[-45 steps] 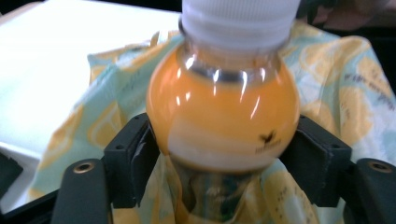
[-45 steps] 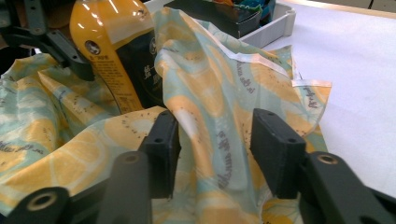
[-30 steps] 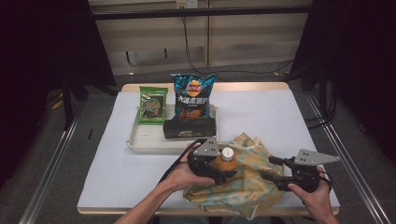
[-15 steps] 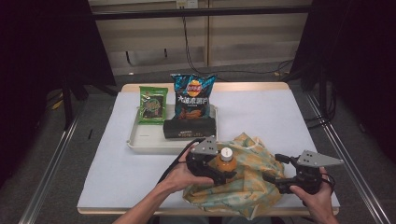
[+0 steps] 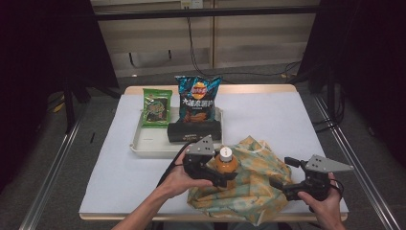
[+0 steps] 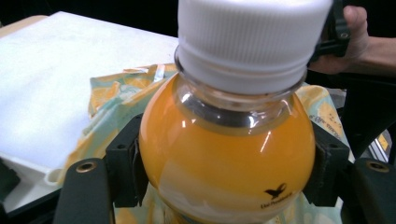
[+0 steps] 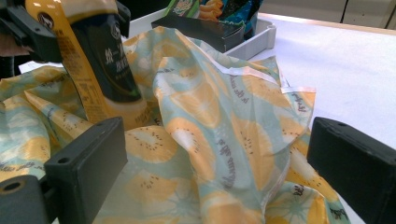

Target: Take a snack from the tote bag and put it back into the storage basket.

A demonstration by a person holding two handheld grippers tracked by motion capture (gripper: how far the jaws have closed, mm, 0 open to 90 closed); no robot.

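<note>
An orange juice bottle with a white cap stands upright over a fruit-print cloth bag at the table's front. My left gripper is shut on the bottle; in the left gripper view its pads press both sides of the bottle. At the bag's right edge, my right gripper is open; its jaws have just been opening. In the right gripper view the bag bunches between the wide jaws of the right gripper without being pinched, and the bottle stands at upper left.
A white tray behind the bag holds a blue chips bag, a green snack pack and a black box. White table cover spreads left and far right. The table's front edge runs just under the bag.
The right gripper's jaws have spread wider at the bag's right edge. The left gripper and the bottle have hardly shifted.
</note>
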